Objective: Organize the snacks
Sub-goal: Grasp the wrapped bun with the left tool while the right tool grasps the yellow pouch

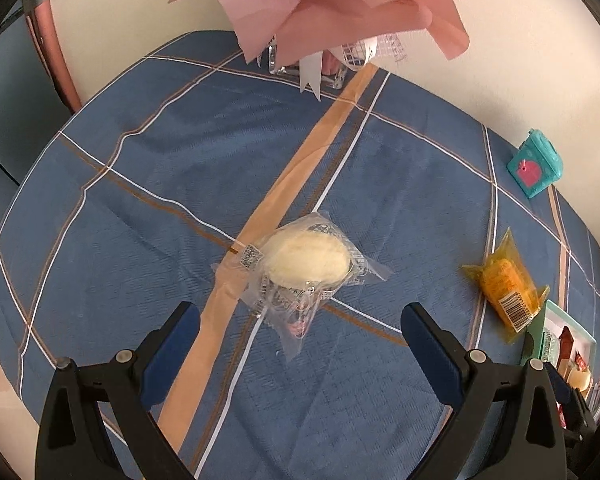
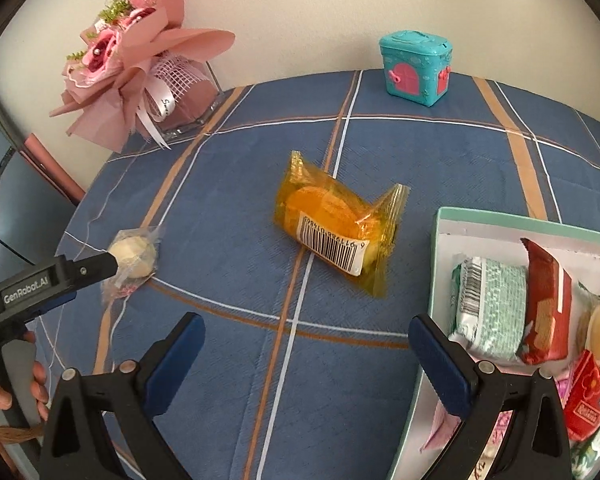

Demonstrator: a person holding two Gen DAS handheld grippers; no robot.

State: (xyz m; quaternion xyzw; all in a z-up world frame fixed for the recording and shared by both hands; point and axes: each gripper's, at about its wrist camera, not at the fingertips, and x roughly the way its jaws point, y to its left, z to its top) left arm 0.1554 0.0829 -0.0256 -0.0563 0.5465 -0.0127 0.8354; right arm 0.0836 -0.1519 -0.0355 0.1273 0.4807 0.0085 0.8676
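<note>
A pale round pastry in a clear wrapper [image 1: 306, 264] lies on the blue checked tablecloth [image 1: 180, 184], just ahead of my open left gripper [image 1: 300, 316], whose fingers hover short of it on either side. The same pastry [image 2: 134, 258] shows at the left of the right wrist view, with the left gripper's finger [image 2: 96, 266] beside it. An orange-wrapped snack with a barcode [image 2: 336, 224] lies mid-table ahead of my open right gripper [image 2: 306, 324]; it appears too at the right of the left wrist view [image 1: 504, 284]. A mint-rimmed white box [image 2: 440, 232] holds several wrapped snacks.
A pink paper flower bouquet in a glass vase [image 2: 140, 68] stands at the table's back left by the wall. A teal toy box with pink doors [image 2: 416, 68] sits at the back. A hand [image 2: 4, 392] grips the left tool's handle. Blue cloth [image 2: 228, 184] lies bare between the snacks.
</note>
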